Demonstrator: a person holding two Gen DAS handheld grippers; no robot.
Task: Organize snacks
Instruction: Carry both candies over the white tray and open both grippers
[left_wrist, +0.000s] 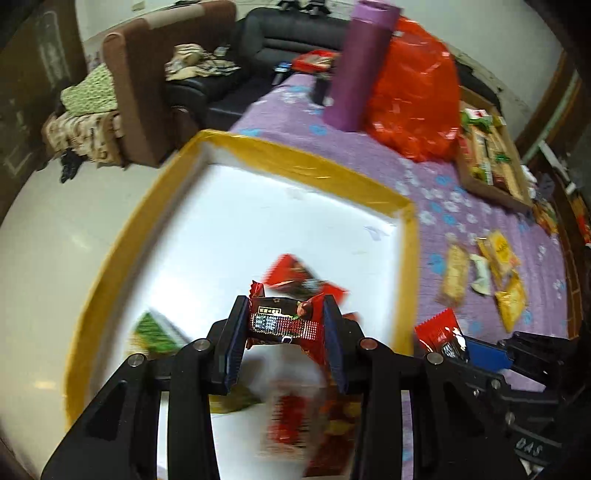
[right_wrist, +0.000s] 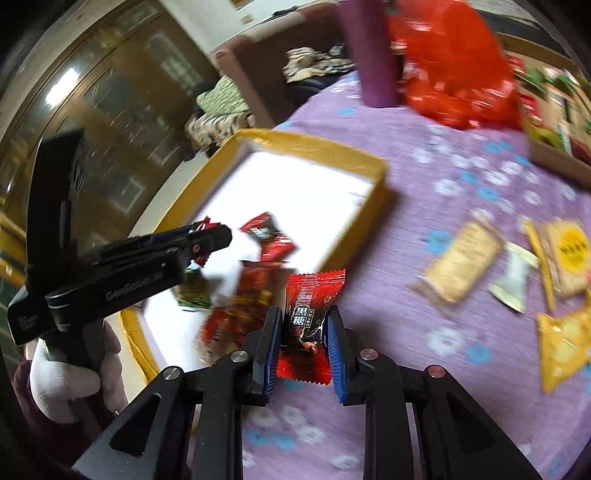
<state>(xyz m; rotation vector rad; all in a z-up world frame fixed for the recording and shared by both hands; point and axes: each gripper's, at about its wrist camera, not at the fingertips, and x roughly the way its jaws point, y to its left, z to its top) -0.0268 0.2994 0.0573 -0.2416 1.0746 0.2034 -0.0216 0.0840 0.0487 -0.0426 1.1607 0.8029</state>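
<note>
My left gripper (left_wrist: 286, 317) is shut on a red-and-black candy packet (left_wrist: 284, 325), held above a white box with a yellow rim (left_wrist: 295, 166). Blurred red packets (left_wrist: 291, 273) and a green packet (left_wrist: 155, 332) lie inside the box. My right gripper (right_wrist: 304, 325) is shut on a similar red-and-black candy packet (right_wrist: 308, 321), over the purple flowered tablecloth (right_wrist: 406, 229) just right of the box's yellow rim (right_wrist: 314, 146). In the right wrist view the left gripper (right_wrist: 201, 240) hangs over the box, with a white-gloved hand (right_wrist: 62, 373) on its handle. The right gripper (left_wrist: 480, 354) shows at the lower right of the left wrist view.
Loose beige and yellow snack packets (left_wrist: 498, 269) lie on the cloth right of the box. A purple cylinder (left_wrist: 362, 66) and a red plastic bag (left_wrist: 413, 92) stand at the back. A cardboard tray of snacks (left_wrist: 487, 158) is far right. An armchair (left_wrist: 140, 85) is beyond the table.
</note>
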